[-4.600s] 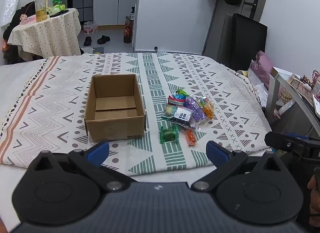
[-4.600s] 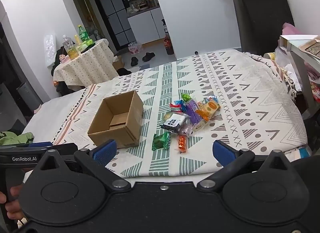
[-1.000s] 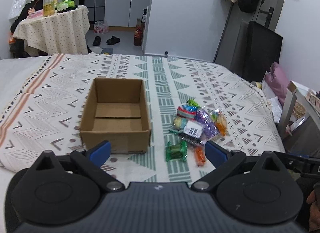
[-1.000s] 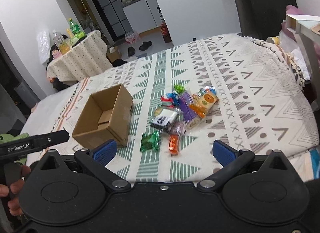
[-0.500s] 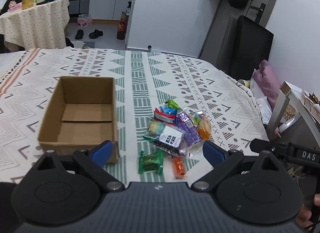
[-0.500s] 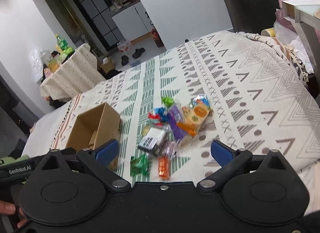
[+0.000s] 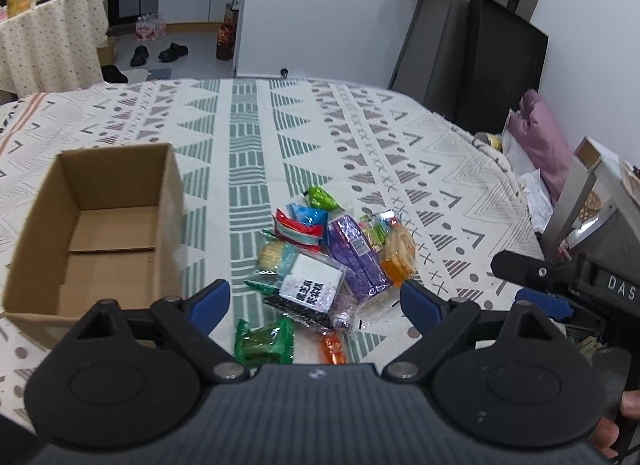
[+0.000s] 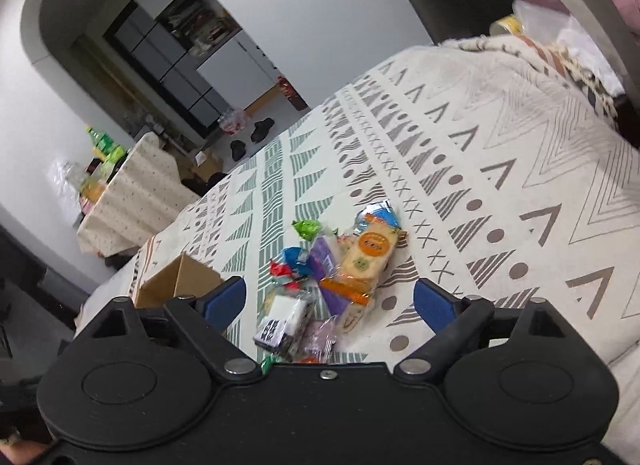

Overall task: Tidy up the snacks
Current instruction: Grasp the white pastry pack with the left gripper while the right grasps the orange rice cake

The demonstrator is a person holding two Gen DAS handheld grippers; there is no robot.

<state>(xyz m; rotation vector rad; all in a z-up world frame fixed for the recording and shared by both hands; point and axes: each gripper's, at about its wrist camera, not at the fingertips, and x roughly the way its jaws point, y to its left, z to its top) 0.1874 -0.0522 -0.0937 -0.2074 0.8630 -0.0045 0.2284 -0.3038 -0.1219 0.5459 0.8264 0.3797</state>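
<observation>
An open, empty cardboard box (image 7: 100, 225) stands on the patterned bedspread (image 7: 248, 137) at the left. A pile of wrapped snacks (image 7: 328, 249) lies to its right, with a green packet (image 7: 264, 341) and an orange packet (image 7: 333, 347) nearest me. My left gripper (image 7: 314, 305) is open and empty, hovering just above the near side of the pile. My right gripper (image 8: 330, 301) is open and empty, tilted, above the same pile (image 8: 340, 269); the box corner (image 8: 176, 281) shows at its left. The right gripper's body (image 7: 568, 281) shows at the right of the left wrist view.
A metal-framed side table (image 7: 592, 201) and a purple bag (image 7: 540, 137) stand off the bed's right edge. A black panel (image 7: 504, 61) leans on the far wall. A cloth-covered table with bottles (image 7: 48, 25) stands far left.
Both grippers have moved forward and down toward the snack pile, which now looks larger and closer. The right gripper has tilted. Both stay open and empty.
</observation>
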